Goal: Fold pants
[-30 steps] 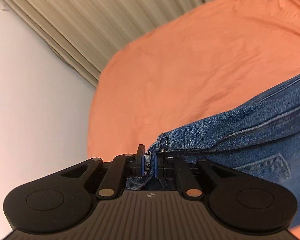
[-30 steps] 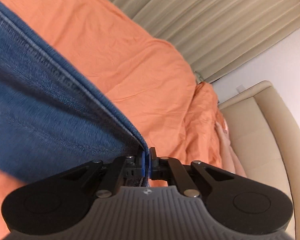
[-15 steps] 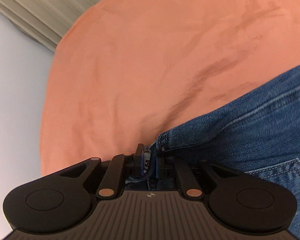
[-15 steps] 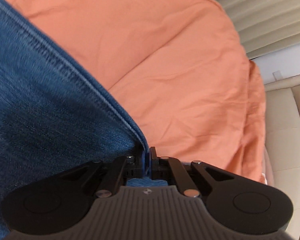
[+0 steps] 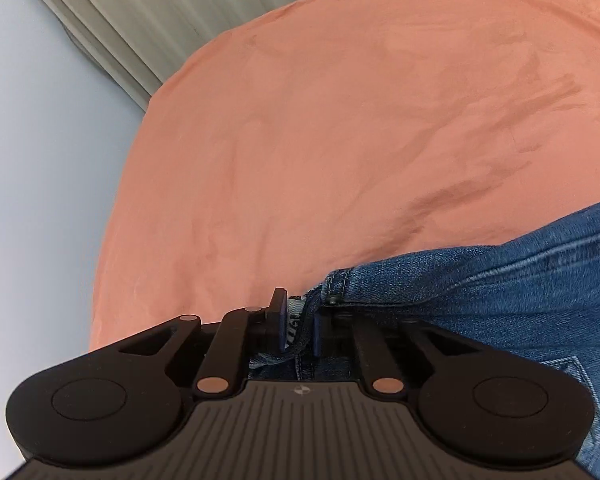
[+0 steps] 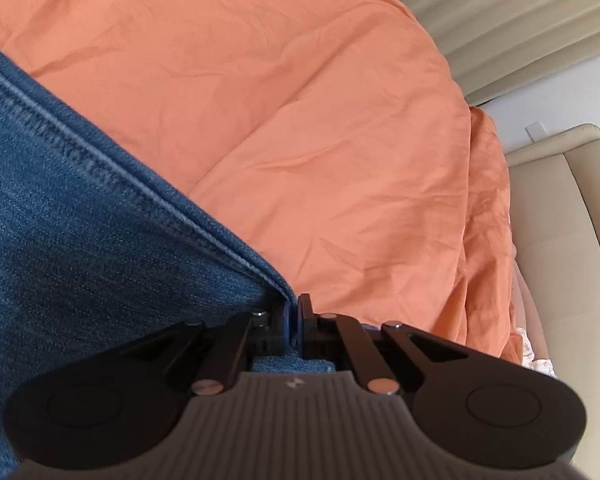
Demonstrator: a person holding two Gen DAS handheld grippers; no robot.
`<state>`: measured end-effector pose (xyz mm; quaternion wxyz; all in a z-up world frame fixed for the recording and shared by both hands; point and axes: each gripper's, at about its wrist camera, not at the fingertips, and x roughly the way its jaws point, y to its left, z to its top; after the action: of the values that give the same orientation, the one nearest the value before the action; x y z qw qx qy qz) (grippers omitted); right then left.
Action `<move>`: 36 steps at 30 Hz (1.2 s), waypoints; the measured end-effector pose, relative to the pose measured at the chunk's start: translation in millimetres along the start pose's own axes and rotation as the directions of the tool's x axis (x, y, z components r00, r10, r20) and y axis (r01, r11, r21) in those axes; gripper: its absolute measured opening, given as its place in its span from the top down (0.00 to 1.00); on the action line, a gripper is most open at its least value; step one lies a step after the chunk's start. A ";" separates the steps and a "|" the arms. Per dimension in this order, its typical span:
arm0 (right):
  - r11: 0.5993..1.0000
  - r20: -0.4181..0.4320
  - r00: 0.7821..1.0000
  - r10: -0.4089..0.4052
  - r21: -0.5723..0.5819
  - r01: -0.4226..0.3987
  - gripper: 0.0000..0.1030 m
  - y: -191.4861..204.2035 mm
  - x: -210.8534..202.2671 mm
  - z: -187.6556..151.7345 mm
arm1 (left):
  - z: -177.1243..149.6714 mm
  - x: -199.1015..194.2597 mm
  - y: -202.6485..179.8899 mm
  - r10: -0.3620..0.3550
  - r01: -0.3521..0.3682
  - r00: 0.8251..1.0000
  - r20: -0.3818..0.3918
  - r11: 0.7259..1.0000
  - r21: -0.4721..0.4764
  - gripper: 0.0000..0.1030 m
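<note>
Left wrist view, from the left: a pale wall (image 5: 40, 160); ribbed beige curtains (image 5: 148, 20) along the top; an orange bed sheet (image 5: 340, 140), lightly creased, filling most of the frame. At bottom centre, the left claw (image 5: 298, 326): jaws have just been opening and now stand a little apart, with a corner of the blue jeans (image 5: 480, 292) and its white label lying loose between them; the pads do not appear to press the cloth. The jeans spread from the claw to the lower right edge of the frame, resting on the sheet, with a seam and part of a back pocket showing. Right wrist view, from the left: the jeans (image 6: 80, 240) cover the lower left, a thick stitched seam running diagonally down to the right claw (image 6: 294, 324). This claw is fully closed and pinches the edge of the denim between its pads. To the right of the seam, the orange bed sheet (image 6: 320, 140), wrinkled, bunched at its far right side. Beyond it, beige curtains (image 6: 520, 12) at top right, a strip of pale wall (image 6: 560, 92), and a cream padded headboard (image 6: 568, 240) along the right edge.
</note>
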<state>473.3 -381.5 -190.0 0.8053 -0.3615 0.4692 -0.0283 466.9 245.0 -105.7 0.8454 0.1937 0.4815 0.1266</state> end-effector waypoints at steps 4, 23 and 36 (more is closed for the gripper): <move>1.000 -0.012 1.000 -0.019 0.011 0.019 0.90 2.3 3.2 -1.5 | -5.3 -1.4 -8.0 0.024 -0.023 0.999 -0.026 0.999 0.040 0.70; 0.855 0.293 0.843 0.451 0.128 -0.503 0.57 75.9 -163.5 50.0 | -20.2 -87.2 67.5 -0.216 0.219 0.976 0.039 0.972 -0.090 0.12; 0.664 0.293 0.673 0.679 0.149 -0.733 0.71 230.2 -191.5 156.2 | -111.4 -50.1 123.4 -0.237 0.223 0.970 -0.050 0.956 -0.191 0.56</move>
<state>420.0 -51.5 -142.7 0.8368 -0.0445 0.4762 0.2667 342.0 358.0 -63.2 0.8505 0.0529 0.5174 0.0781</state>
